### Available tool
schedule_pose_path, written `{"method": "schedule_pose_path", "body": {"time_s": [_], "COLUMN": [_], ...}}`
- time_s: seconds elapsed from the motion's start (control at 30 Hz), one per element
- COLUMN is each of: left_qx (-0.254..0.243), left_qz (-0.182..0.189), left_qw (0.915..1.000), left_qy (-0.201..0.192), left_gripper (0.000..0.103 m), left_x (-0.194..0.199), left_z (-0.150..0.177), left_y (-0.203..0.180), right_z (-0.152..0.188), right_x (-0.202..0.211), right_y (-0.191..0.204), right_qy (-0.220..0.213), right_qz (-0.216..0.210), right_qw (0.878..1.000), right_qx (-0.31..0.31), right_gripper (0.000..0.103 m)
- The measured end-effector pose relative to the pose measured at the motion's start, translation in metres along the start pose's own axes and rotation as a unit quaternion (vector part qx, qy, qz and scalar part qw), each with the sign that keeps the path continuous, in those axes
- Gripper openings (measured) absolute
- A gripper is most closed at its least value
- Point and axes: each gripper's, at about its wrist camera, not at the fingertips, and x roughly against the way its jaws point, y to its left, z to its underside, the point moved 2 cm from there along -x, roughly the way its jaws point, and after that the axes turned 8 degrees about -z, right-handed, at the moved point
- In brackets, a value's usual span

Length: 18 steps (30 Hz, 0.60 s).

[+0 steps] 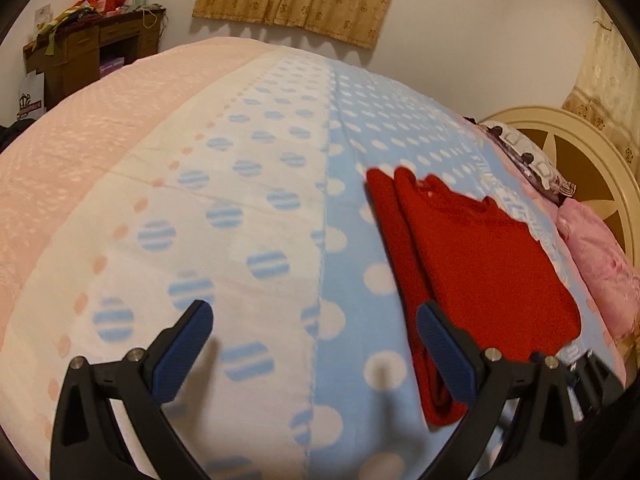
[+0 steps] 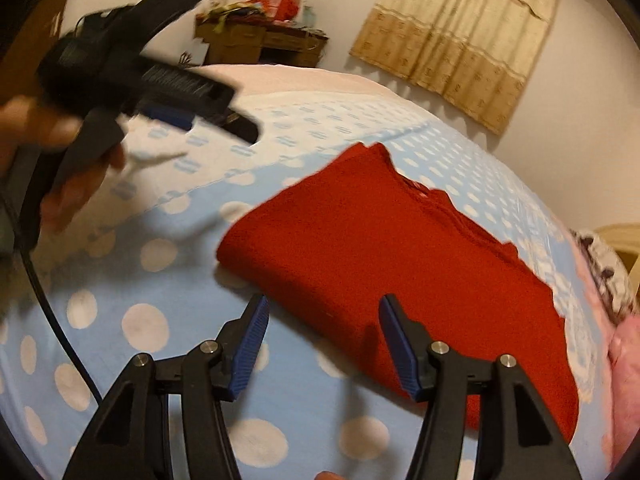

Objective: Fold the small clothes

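Garment: the red garment (image 2: 384,264) lies flat on the bed (image 1: 256,184), on the blue polka-dot part of the blanket (image 2: 132,320). I judge it already folded at least once, since doubled edges show along its side in my left wrist view.

Long axis: it runs away from me, from the near hem by my claws up toward its collar end, which points at the curtain (image 2: 452,44) wall.

Garment to right claw: directly ahead of my right claw (image 2: 323,350); its near edge passes between my two fingers, and the right finger overlaps the red cloth in this view. I cannot tell whether it touches.

Garment to left claw: off to the right of my left claw (image 1: 314,350); only the right finger sits over the garment's left edge, the rest of the gap faces bare blanket.

Nearer claw: the right, in my judgement, so the next fold or press turns on it.

Right claw state: spread wide, holding nothing, low over the near hem.

Left claw state: spread wide, holding nothing; in the right wrist view it is held raised, left of the garment and well apart from it, blurred.

Next move, my guess: grip the near hem and carry it toward the collar end.
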Motion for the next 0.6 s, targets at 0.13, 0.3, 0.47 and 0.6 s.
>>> {"method": "schedule_pose_path", "body": {"time_s": [0.13,0.3,0.47,0.6], "left_qx": [-0.006,-0.008,0.005,0.002], "left_qz": [0.021,0.064,0.083,0.093], "left_qw": [0.9997,0.9974,0.9960,0.9948], "left_qy": [0.006,0.032,0.034,0.041], "left_gripper": [0.103,0.103,0.103,0.102], "left_x": [-0.013,-0.038,-0.059,-0.075], "left_z": [-0.010,-0.021,-0.035,-0.045], "left_y": [-0.005,-0.021,-0.031,-0.040], "right_z": [-0.006,-0.012,-0.014,-0.016], "right_x": [-0.010,-0.021,-0.028,-0.030], "right_y": [0.015,0.033,0.036,0.033], "right_qy": [0.004,0.006,0.000,-0.003], "right_qz": [-0.001,0.012,0.023,0.024], "right_qw": [1.000,0.999,0.998,0.999], "right_qx": [0.022,0.051,0.050,0.047], "right_gripper": [0.059,0.059,0.059,0.059]}}
